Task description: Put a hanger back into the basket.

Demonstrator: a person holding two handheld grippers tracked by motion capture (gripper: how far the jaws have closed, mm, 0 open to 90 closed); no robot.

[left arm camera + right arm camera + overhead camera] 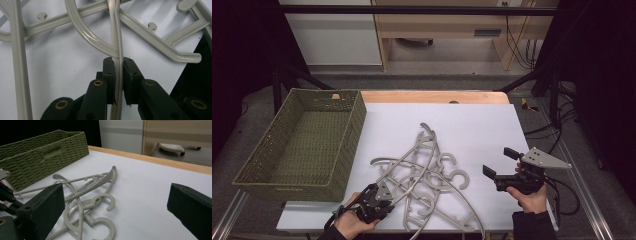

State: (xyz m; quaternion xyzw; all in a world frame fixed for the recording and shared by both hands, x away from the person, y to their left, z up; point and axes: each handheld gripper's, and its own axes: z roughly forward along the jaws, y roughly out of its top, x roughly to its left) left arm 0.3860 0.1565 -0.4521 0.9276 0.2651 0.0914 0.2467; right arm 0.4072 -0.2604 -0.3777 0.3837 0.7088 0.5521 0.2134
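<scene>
While your left claw [118, 72] clamps one hanger [117, 50] in the pile, your right claw [501, 164] hangs wide above the tabletop [482, 120].

Dim room, grey floor [447, 80], pale wooden desk [437, 25] beyond, white cabinet [332, 35], possibly cables at right.

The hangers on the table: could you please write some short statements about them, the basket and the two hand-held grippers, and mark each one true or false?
1. The left hand-held gripper is shut on a grey hanger bar. True.
2. The right hand-held gripper holds a hanger. False: its jaws are open, with nothing between them.
3. The green woven basket contains hangers. False: nothing lies in it.
4. The hangers lie tangled on the white table sheet. True.
</scene>
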